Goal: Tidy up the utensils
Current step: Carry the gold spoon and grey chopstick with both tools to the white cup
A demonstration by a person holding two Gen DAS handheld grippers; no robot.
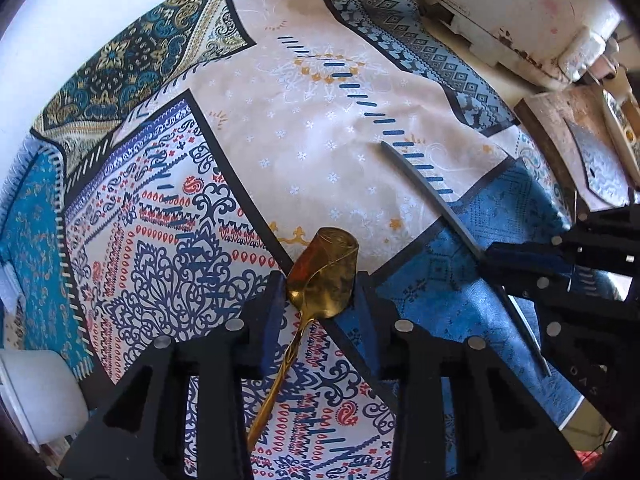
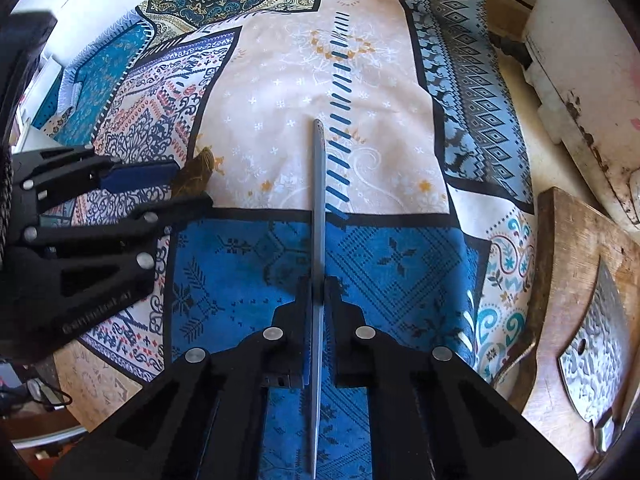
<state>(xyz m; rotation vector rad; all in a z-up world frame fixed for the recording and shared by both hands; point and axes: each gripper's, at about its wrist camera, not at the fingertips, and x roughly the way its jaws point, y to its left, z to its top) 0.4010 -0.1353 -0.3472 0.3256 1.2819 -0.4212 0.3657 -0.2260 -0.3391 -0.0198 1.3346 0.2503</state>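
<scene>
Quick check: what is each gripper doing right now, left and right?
Left gripper: closed on the bowl of the gold spoon.
Right gripper: shut on the grey chopstick.

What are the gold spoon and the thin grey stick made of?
Gold spoon: probably metal with a gold-coloured finish; it shines and mirrors light. Grey stick: matte, no glare; plastic or coated metal, I cannot tell which.

My right gripper [image 2: 319,280] is clamped tight on a slim grey chopstick [image 2: 318,200] that runs straight ahead over the patchwork tablecloth [image 2: 280,92]. At left, my left gripper [image 2: 188,184] straddles a gold spoon [image 2: 198,172]. A cleaver [image 2: 596,360] lies on the wooden board [image 2: 560,248] at right.
</scene>
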